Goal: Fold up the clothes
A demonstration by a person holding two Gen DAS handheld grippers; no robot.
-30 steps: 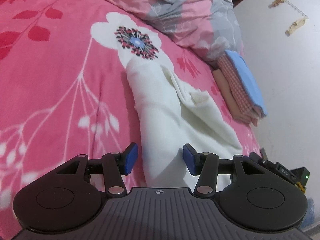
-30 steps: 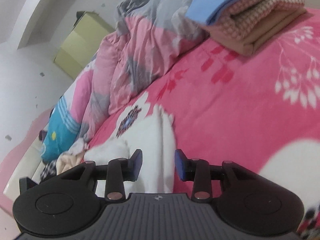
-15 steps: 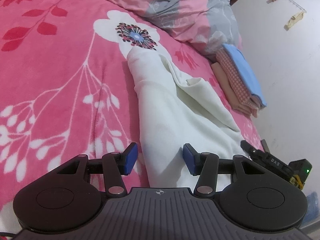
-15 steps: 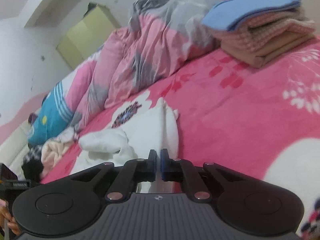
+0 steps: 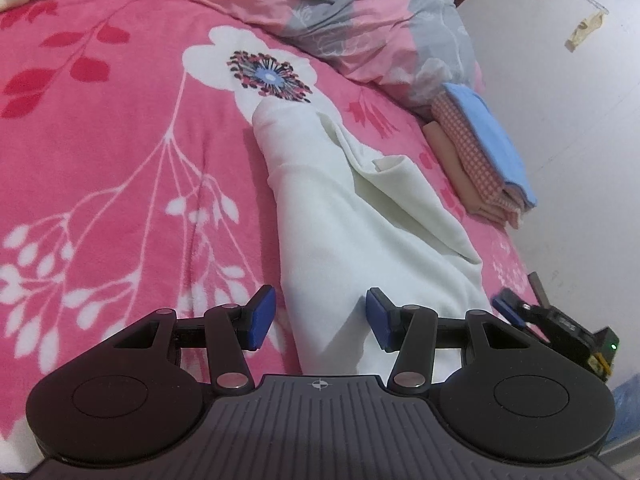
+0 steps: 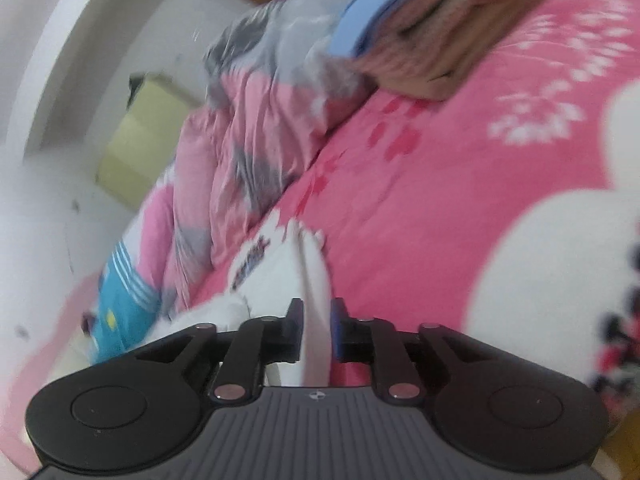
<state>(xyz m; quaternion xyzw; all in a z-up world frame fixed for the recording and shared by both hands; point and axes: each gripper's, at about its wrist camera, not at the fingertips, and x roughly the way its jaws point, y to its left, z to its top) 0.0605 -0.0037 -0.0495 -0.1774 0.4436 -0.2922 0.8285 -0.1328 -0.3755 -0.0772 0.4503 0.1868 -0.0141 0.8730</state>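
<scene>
Left claw (image 5: 316, 316) hangs wide open over the white garment (image 5: 340, 216) on the bed (image 5: 100, 152), right claw (image 6: 316, 330) pinching its edge.

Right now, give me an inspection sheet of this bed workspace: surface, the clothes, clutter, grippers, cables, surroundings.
Surface: pink flowered blanket on a bed.
Job's things: white garment lying long and partly folded on the blanket; stack of folded clothes at the bed's edge by the wall.
Clutter: rumpled pink and grey quilt behind the garment; loose clothes beyond it.
Grippers: left gripper open, white garment between its fingers; right gripper closed narrowly around a fold of the garment, view blurred.
Cables: nothing seen.
Surroundings: white wall; yellow-green box on the floor.
</scene>
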